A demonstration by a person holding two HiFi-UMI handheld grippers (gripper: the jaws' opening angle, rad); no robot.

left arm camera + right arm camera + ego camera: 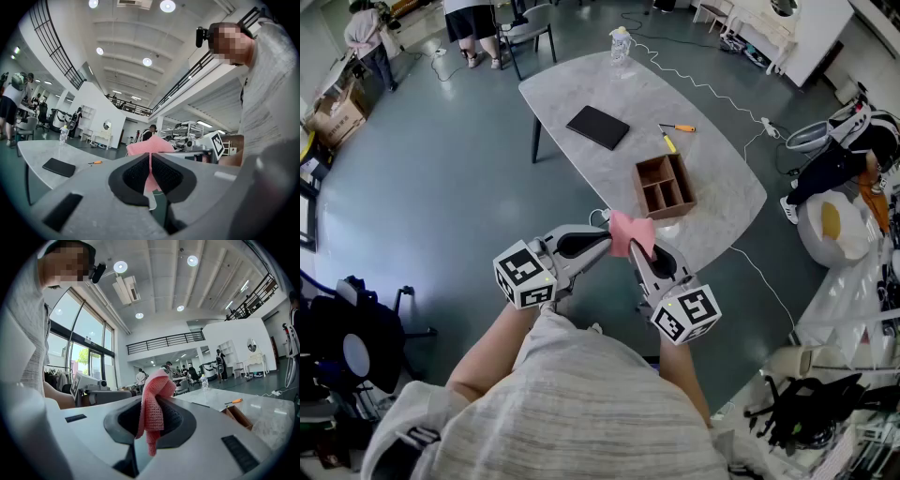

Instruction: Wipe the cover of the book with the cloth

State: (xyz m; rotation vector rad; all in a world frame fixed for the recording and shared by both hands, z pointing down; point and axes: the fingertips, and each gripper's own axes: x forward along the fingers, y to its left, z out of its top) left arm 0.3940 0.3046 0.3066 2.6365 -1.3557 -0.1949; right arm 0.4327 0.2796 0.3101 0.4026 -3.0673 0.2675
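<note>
A pink cloth (630,234) hangs in the air between both grippers, short of the table's near edge. My left gripper (607,241) is shut on one side of the cloth (149,161). My right gripper (636,251) is shut on the other side of the cloth (152,404). The black book (598,127) lies flat on the white marble table (619,94), far from both grippers; the left gripper view also catches the book (58,167).
A brown wooden divided box (664,186) sits on the table close to the cloth. An orange-handled tool (677,127) and a yellow one lie beyond it. A bottle (621,44) stands at the far end. A cable runs off the table's right side. People stand far behind.
</note>
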